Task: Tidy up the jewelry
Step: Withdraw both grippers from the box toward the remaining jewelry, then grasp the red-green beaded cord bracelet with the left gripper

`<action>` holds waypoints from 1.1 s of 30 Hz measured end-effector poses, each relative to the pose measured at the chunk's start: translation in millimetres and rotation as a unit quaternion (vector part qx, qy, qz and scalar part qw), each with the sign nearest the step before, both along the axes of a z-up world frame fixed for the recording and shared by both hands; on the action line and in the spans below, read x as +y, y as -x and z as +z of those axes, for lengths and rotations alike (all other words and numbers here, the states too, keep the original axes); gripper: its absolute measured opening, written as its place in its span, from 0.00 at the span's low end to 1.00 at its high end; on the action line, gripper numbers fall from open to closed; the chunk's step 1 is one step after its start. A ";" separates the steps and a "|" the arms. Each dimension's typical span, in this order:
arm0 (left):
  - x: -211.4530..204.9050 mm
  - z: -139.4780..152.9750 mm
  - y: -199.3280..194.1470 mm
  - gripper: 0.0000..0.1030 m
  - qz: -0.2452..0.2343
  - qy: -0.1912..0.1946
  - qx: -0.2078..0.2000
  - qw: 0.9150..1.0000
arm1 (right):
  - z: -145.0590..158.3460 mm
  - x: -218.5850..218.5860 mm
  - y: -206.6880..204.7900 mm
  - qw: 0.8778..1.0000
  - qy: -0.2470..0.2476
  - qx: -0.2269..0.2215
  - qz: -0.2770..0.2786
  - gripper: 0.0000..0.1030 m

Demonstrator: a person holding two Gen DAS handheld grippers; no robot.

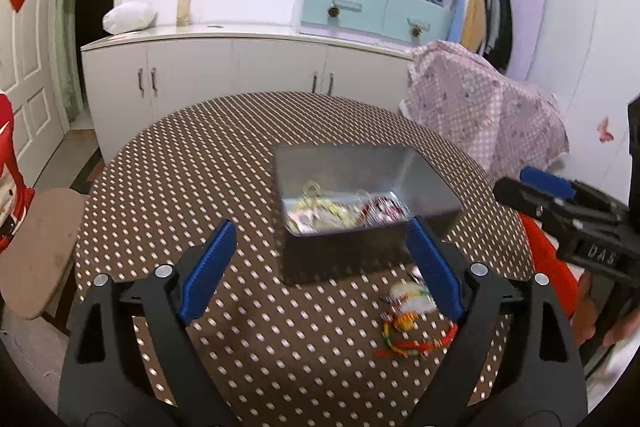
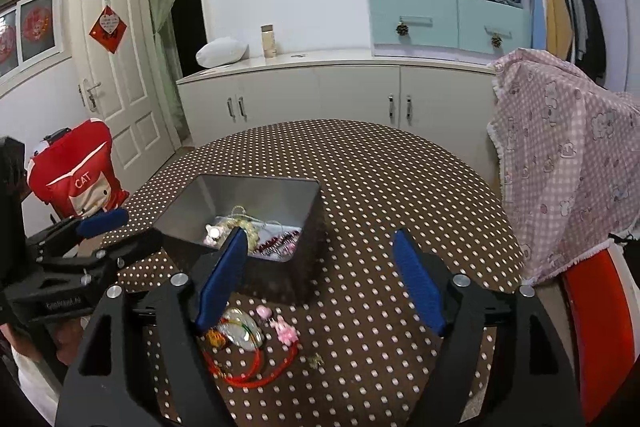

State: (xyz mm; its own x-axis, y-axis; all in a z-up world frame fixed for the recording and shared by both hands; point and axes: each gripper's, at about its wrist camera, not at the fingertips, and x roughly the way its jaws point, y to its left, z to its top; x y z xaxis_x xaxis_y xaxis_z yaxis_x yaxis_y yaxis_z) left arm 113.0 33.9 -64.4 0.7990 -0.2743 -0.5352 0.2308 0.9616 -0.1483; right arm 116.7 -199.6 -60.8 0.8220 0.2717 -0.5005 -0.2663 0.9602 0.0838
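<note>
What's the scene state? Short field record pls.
surface: table, brown dotted cloth
tin: open, jewelry inside
loose items: red cord, pink clip, pendant, on the cloth near the tin
left gripper: open, empty
right gripper: open, empty
background: white cabinet, pink cloth

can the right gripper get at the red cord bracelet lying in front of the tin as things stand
Probably yes. The right gripper stands open and empty, and the red cord bracelet lies in the open on the table just below its fingers, nothing over it; the tin sits behind.
</note>
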 end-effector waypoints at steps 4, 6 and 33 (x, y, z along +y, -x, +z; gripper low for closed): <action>-11.4 -13.4 8.4 0.85 -0.015 -0.018 0.015 1.000 | -5.6 -8.6 7.7 1.000 -0.003 0.006 -0.011 0.91; -13.9 -20.1 11.5 0.85 -0.019 -0.017 0.026 0.999 | -9.1 -12.4 11.3 1.000 -0.003 0.011 -0.017 0.92; -1.2 -45.8 25.4 0.09 -0.031 0.018 0.019 0.999 | -45.0 -2.8 22.3 0.997 -0.021 0.066 0.019 0.92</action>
